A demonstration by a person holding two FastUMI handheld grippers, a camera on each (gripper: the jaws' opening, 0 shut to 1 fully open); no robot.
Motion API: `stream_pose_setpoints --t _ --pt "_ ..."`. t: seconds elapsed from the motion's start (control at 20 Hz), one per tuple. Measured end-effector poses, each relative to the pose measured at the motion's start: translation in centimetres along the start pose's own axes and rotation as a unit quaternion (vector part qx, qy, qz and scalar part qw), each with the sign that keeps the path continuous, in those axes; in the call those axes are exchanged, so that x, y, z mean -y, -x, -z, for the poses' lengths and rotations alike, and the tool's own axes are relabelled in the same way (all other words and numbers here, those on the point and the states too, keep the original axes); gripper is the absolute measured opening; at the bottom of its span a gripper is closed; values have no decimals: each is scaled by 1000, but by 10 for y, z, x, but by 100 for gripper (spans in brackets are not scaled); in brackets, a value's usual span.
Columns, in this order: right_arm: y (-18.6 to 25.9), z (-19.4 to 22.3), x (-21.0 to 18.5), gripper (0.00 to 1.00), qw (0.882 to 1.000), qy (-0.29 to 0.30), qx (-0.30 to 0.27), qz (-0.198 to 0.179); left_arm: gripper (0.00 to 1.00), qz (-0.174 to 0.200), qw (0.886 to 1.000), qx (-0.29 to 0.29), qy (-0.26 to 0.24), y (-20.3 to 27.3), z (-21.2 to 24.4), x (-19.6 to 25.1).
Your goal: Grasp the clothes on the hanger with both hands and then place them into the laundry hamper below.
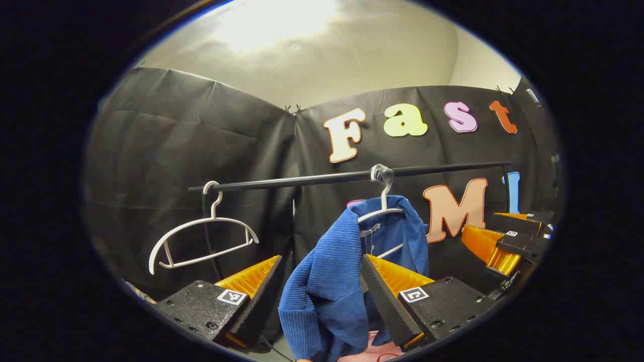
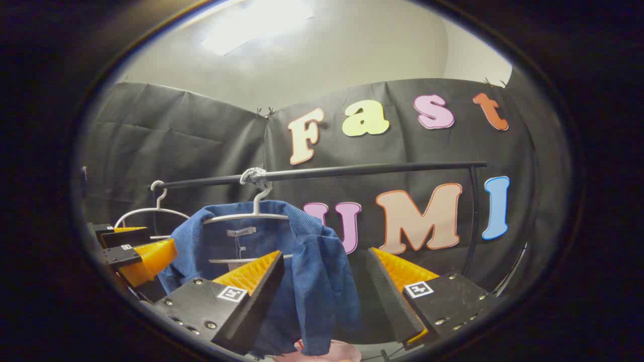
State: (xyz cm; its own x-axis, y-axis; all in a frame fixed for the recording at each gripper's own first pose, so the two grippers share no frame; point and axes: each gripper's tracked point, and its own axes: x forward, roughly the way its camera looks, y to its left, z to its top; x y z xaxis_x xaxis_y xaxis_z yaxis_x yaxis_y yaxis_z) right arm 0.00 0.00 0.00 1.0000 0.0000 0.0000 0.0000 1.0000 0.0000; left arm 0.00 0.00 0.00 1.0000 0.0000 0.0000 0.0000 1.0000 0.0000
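Between my left hand-held gripper, fingers spread apart, hangs a sleeve of the blue knit top, not yet pinched. It drapes off a white hanger on the black rail; an empty hanger hangs far left. In the right gripper view, my right hand-held gripper also gapes around the top's right edge. Something pink, likely the hamper, sits below. I judge this the approach; next, both close on fabric, then lift it off.
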Motion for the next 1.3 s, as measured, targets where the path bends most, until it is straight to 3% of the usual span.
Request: stream_pose_setpoints --t 1.05,1.3 --pt "-23 19 -26 98 1000 -1 -9 -11 96 -1 1000 -16 -7 -16 19 -25" --pt "-24 23 -30 98 1000 1 -14 -10 96 30 1000 -7 -7 -13 14 -11"
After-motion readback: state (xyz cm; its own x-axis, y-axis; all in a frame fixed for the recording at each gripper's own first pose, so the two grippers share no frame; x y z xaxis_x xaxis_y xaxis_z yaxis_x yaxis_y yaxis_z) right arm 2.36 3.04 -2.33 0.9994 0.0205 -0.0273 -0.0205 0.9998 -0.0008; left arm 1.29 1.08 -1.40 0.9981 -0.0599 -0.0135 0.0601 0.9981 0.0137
